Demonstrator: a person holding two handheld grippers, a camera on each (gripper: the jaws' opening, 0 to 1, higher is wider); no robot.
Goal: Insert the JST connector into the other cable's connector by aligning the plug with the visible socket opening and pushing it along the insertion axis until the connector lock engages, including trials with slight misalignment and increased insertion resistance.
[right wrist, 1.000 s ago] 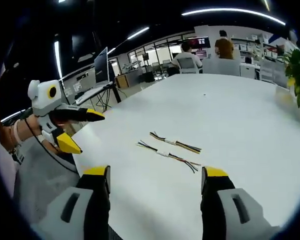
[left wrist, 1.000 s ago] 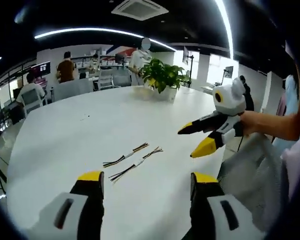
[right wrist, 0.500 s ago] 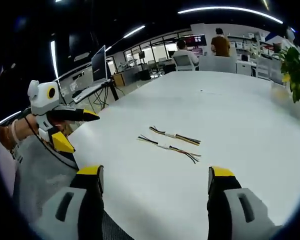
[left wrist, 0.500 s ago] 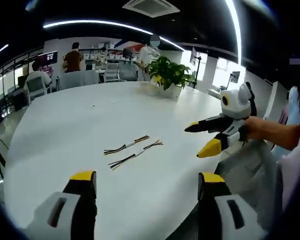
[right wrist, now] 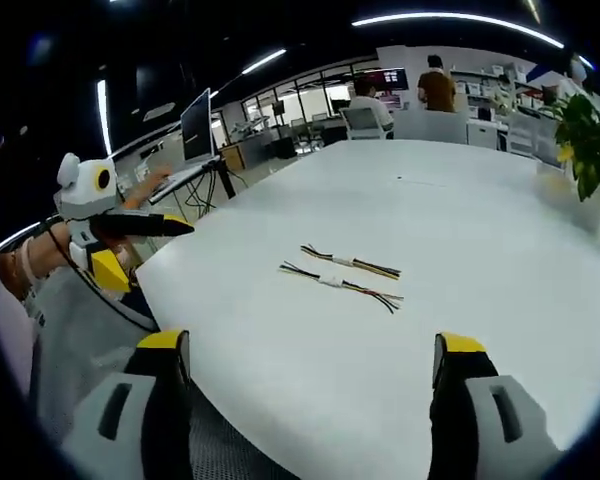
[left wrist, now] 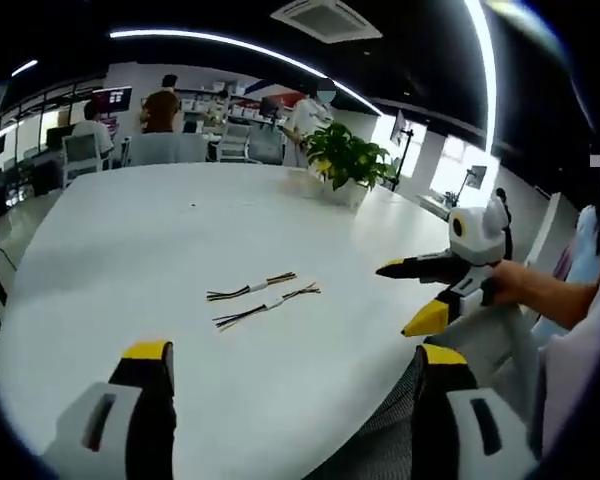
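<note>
White table [right wrist: 500, 250]; two cables [right wrist: 342, 276] parallel, long axes crosswise.

Open-plan office: seated people [right wrist: 368, 98] at desks, monitors [right wrist: 200, 128], potted plant [left wrist: 345, 157], long ceiling light strips [left wrist: 220, 42].

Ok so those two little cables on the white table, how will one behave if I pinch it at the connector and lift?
The cables look thin, so the wire ends probably droop. Likely very light, and flat on the smooth table, apt to slide when nudged. Both grippers are open, off them.
</note>
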